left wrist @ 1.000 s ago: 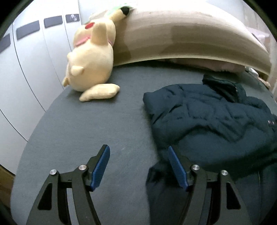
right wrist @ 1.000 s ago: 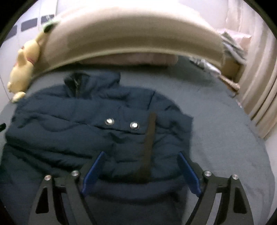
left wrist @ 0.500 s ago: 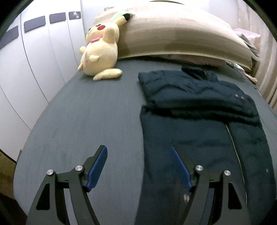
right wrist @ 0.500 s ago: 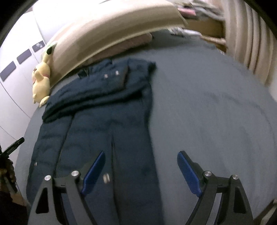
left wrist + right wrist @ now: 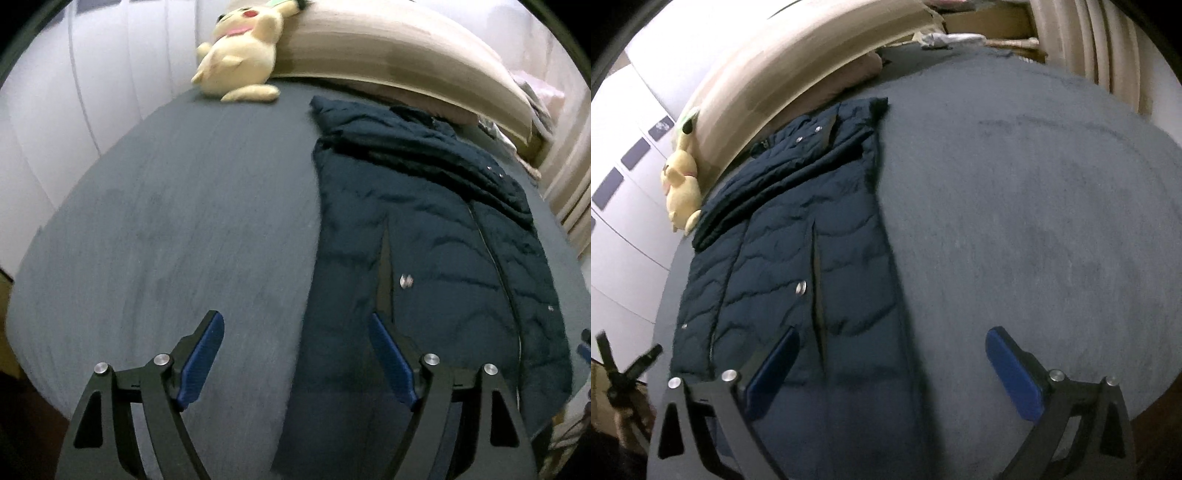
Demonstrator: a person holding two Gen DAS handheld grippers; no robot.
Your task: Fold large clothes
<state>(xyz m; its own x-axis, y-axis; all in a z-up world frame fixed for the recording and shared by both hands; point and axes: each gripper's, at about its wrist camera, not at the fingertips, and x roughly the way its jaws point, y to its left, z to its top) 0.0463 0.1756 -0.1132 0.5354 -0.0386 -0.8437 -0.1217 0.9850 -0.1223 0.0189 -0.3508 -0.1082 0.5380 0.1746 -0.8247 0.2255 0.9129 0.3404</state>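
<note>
Grey bed (image 5: 166,229), navy coat (image 5: 424,236) with hem cut off below, left tongs (image 5: 297,354) and right tongs (image 5: 890,365) agape, empty.

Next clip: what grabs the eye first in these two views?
A long navy quilted coat lies lengthwise on the grey bed, its upper part folded down near the headboard. A yellow plush toy leans at the bed's head. Both the left gripper and right gripper hover open over the coat's hem.

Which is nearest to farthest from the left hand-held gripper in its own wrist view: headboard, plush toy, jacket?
From the left hand-held gripper:
1. Jacket, under the right finger, stretching ahead.
2. Plush toy, far left on the bed.
3. Headboard, behind the toy.
</note>
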